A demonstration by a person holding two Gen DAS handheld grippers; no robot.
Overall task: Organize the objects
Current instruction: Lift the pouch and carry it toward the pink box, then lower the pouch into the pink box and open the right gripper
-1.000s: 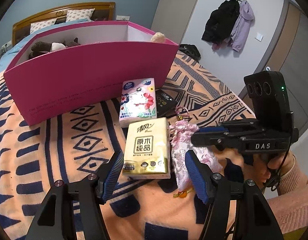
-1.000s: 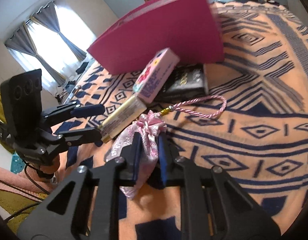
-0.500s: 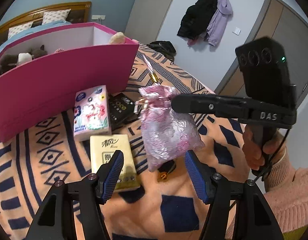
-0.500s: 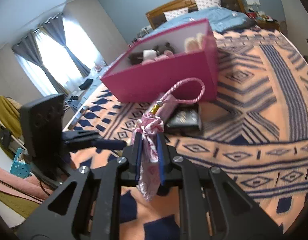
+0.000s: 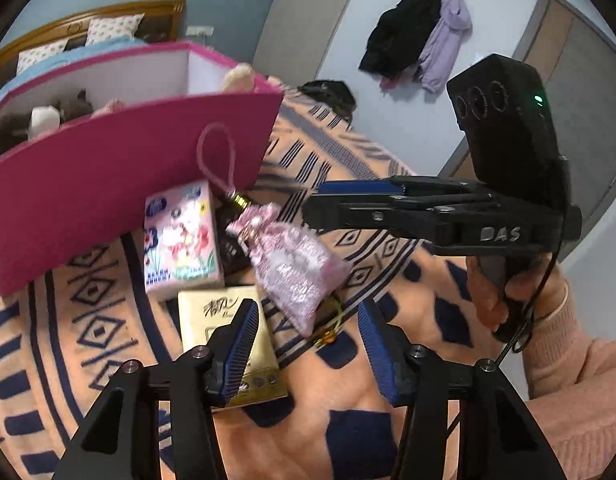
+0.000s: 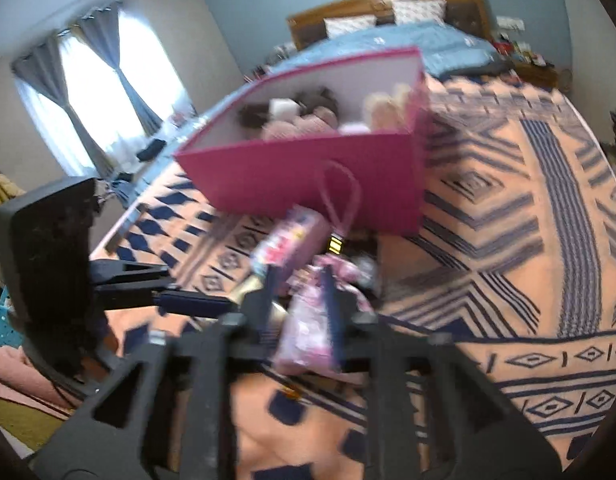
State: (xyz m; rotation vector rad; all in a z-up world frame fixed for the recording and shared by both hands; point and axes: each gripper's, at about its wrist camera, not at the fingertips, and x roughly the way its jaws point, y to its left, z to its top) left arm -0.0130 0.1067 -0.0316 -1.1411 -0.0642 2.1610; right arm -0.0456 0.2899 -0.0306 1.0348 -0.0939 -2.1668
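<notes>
**Pouch loose from the right gripper, in mid-air before the box**

Released since a moment ago, the pink pouch [image 5: 295, 268] hangs free above the patterned blanket [image 5: 87, 320], near the magenta box [image 5: 107, 184]. Right gripper [image 5: 320, 204] has just been opening, nothing pinched. Left gripper [image 5: 305, 328], just narrowing, stands spread and empty below the pouch.

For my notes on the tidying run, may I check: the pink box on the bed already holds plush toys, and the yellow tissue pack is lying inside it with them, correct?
Not quite. The pink box does hold plush toys, but the yellow tissue pack is not inside it; it lies on the patterned blanket in front of the box, as the left wrist view shows.
</notes>
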